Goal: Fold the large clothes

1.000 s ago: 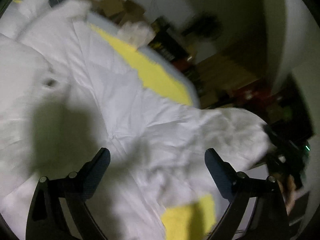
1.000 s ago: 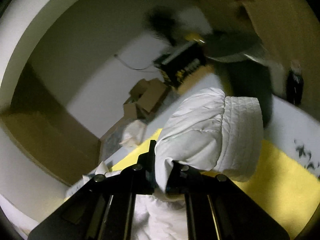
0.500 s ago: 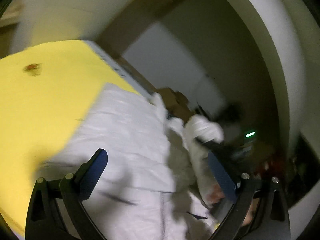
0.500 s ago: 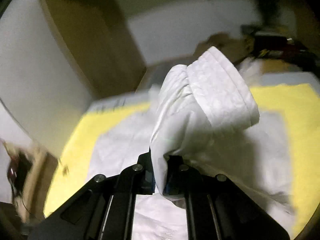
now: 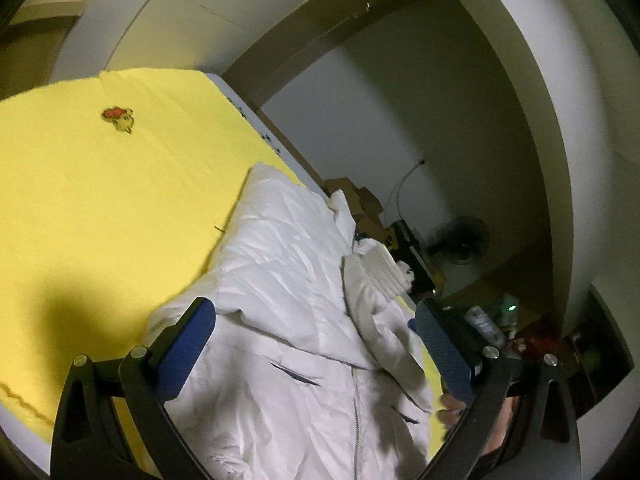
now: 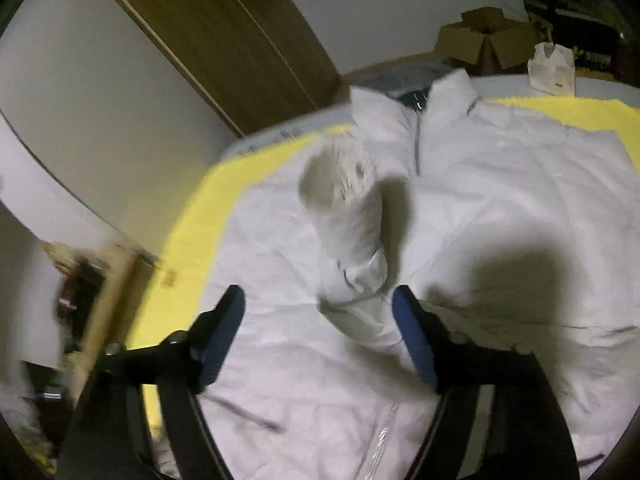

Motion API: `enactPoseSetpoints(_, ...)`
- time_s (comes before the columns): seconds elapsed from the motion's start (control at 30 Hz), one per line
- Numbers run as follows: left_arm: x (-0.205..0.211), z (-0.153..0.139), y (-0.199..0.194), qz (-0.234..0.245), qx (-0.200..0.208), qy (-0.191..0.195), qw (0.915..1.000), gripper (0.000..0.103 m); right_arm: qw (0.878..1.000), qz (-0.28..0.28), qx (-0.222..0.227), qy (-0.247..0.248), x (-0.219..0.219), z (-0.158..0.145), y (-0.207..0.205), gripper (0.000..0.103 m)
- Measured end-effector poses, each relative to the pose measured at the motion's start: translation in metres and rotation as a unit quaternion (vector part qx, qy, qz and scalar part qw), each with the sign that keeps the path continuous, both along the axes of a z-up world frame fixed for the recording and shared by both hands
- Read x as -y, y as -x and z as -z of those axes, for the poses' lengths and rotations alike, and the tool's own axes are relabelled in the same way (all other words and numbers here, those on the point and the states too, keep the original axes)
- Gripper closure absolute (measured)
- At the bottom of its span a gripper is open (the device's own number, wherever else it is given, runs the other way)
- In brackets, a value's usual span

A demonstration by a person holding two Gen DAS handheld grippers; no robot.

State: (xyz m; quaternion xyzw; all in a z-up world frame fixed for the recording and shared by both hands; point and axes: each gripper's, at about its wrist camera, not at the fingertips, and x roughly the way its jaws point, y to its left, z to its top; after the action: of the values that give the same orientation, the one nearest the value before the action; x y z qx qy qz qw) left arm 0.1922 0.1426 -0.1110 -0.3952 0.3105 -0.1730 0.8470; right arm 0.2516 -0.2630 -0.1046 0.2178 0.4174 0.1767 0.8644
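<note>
Across the lower half of both views, a white padded jacket (image 6: 460,208) lies spread front-up on a yellow sheet (image 5: 100,200), collar toward the top of the right wrist frame. The right gripper (image 6: 320,328) hovers over a sleeve (image 6: 352,232) laid across the chest; its jaws are opening, pads clear of the cloth, probably so the fold settles, though blur softens that patch. The left gripper (image 5: 316,344) is spread wide over the jacket's body, holding nothing, likely poised to take the next edge.
</note>
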Motion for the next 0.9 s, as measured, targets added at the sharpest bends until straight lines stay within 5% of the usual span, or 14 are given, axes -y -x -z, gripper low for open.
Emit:
enactPoseSetpoints(0.13,0.011,-0.003,-0.002,0.014,-0.004,-0.001,0.9999,0.003,1.0,0.016,0.002,0.021,0.007,-0.02,-0.01,0.019)
enactPoseSetpoints(0.27,0.016,-0.011,0.0,0.019,0.004,-0.015,0.9997,0.003,0.996,0.074,-0.034,0.02,0.018,-0.007,-0.044,0.02)
enactPoseSetpoints(0.33,0.014,-0.015,0.003,0.015,0.007,-0.013,0.9998,0.003,0.996,0.082,-0.038,0.02,0.005,0.005,-0.069,0.029)
enactPoseSetpoints(0.4,0.012,-0.016,0.007,0.009,0.007,-0.013,0.9999,0.003,0.992,0.104,-0.057,0.042,-0.004,0.021,-0.087,0.055)
enactPoseSetpoints(0.47,0.008,-0.017,0.011,0.005,0.006,-0.013,0.9999,0.003,0.991,0.083,-0.085,0.056,-0.027,0.041,-0.101,0.068)
enactPoseSetpoints(0.63,-0.002,-0.015,0.019,0.0,-0.002,-0.018,0.9998,0.002,0.982,-0.069,-0.103,0.145,-0.112,0.066,-0.086,0.069)
enactPoseSetpoints(0.77,0.002,-0.013,0.017,0.017,-0.009,-0.017,0.9997,0.001,0.986,-0.06,-0.095,0.119,-0.101,0.058,-0.08,0.061)
enactPoseSetpoints(0.83,0.009,-0.011,0.013,0.042,-0.016,-0.016,0.9989,0.001,0.98,-0.052,-0.115,0.153,-0.094,0.074,-0.084,0.056)
enactPoseSetpoints(0.9,0.01,-0.01,0.009,0.075,-0.028,-0.004,0.9967,0.001,0.981,-0.062,-0.13,0.127,-0.078,0.083,-0.082,0.056)
